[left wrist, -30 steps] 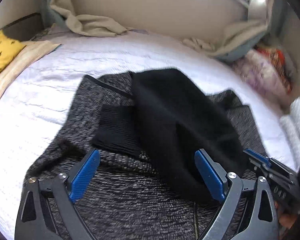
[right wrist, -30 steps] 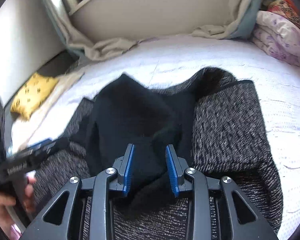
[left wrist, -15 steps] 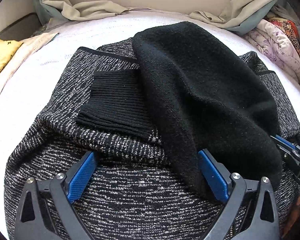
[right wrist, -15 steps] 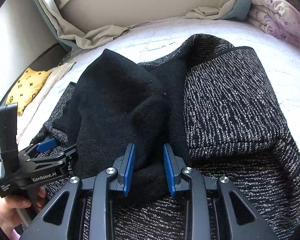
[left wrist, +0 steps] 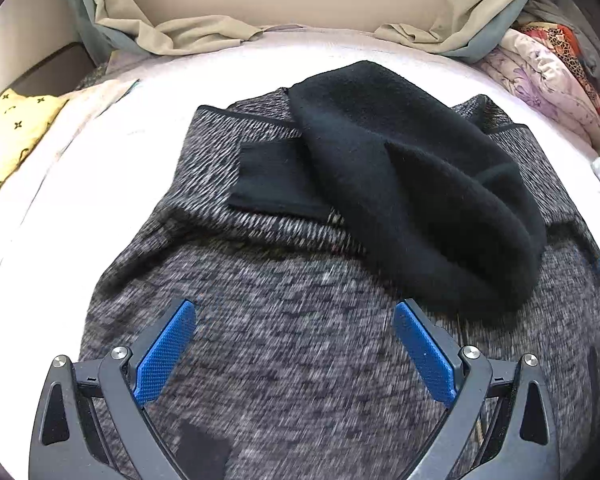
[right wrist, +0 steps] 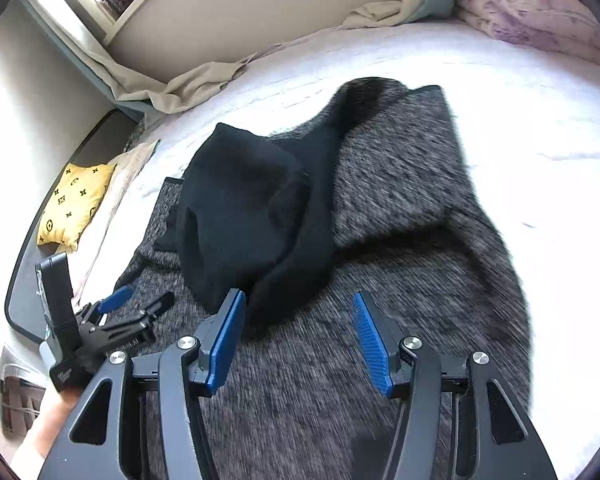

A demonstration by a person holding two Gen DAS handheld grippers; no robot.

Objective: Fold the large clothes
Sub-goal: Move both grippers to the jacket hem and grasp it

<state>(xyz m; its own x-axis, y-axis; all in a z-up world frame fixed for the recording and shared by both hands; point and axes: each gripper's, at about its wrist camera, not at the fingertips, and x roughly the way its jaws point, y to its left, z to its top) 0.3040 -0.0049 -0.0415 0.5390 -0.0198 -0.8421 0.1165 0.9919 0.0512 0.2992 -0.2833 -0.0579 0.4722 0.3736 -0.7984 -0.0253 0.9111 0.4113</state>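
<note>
Hanging over the gray sweater (left wrist: 284, 360) on the white bed (left wrist: 80, 208), my left gripper (left wrist: 294, 344) is wide apart. My right gripper (right wrist: 296, 336) just opened, off the black hood (right wrist: 252, 216).

The grey knit coat (left wrist: 284, 360) is smeared by motion blur near the bed's (left wrist: 100, 184) front edge and runs past the frame bottom. The black hood (left wrist: 412, 200) covers its collar. A dark patch (left wrist: 200, 454), perhaps a label, stays unreadable.

One marled grey garment (left wrist: 284, 360), one yellow cushion (left wrist: 8, 136), two grippers (left wrist: 296, 360) (right wrist: 298, 338)
</note>
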